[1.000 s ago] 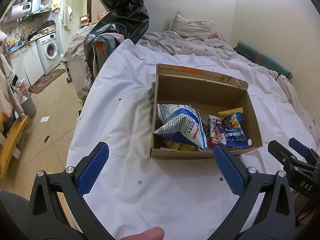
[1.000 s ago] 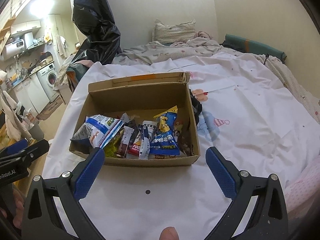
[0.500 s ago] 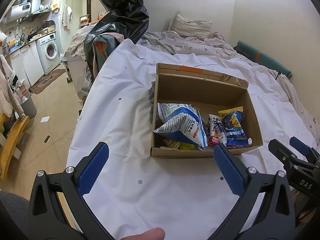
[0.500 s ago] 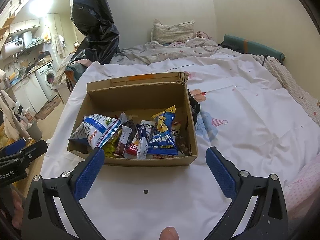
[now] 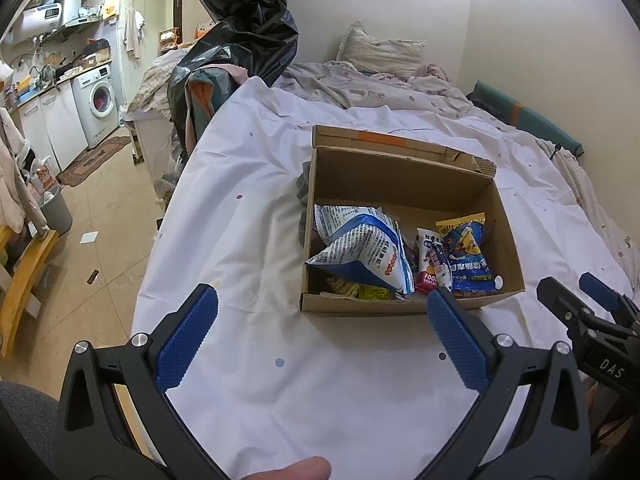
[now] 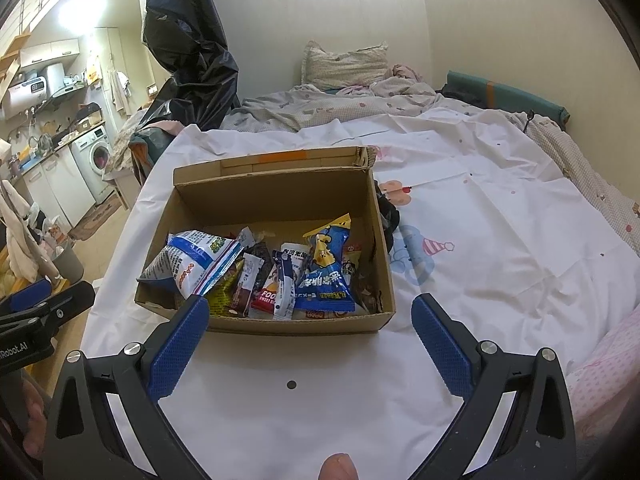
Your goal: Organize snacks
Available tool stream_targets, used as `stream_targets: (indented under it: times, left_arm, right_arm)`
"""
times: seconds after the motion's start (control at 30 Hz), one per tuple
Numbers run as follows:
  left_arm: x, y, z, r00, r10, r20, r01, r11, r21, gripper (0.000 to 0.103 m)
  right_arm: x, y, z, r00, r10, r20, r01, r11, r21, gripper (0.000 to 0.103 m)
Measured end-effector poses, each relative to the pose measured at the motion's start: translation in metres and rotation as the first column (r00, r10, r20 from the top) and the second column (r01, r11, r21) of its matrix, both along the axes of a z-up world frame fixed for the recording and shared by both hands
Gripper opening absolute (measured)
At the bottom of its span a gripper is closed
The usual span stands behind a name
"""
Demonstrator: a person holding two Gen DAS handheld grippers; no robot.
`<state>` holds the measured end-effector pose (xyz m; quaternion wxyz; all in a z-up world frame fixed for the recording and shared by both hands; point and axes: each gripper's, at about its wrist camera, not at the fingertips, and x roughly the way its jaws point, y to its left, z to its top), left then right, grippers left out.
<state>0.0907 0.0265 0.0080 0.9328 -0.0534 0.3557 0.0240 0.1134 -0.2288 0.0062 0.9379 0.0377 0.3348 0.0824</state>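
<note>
An open cardboard box [image 5: 404, 184] [image 6: 280, 196] stands on a white sheet on the bed. Inside lie several snack packets: a big white-and-blue bag [image 5: 360, 252] [image 6: 196, 264], a blue-and-yellow packet [image 5: 466, 256] [image 6: 326, 268], and a red-and-white packet [image 5: 430, 268] [image 6: 272, 288]. My left gripper [image 5: 320, 332] is open and empty, held in front of the box's near left corner. My right gripper [image 6: 310, 340] is open and empty, just in front of the box's near wall. Each gripper shows at the edge of the other's view.
A black plastic bag [image 5: 244, 32] hangs over clothes at the bed's far left. A pillow [image 6: 344, 64] and rumpled bedding lie by the far wall. The bed edge drops to a tiled floor [image 5: 100, 216] on the left, with a washing machine [image 5: 100, 100] beyond.
Both grippers have stayed open and nearly still. The right gripper has edged slightly closer to the box.
</note>
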Motion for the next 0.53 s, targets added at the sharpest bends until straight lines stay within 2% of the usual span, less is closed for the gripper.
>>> stream_targets:
  times: [0.53]
  left_arm:
    - [0.0015,-0.0003,-0.0018,1.000,-0.007,-0.017,0.007,1.000,-0.006,0.103]
  right_arm:
    - [-0.0004,-0.0001,0.0045,1.000,0.005,0.010,-0.005,1.000,-0.005,0.103]
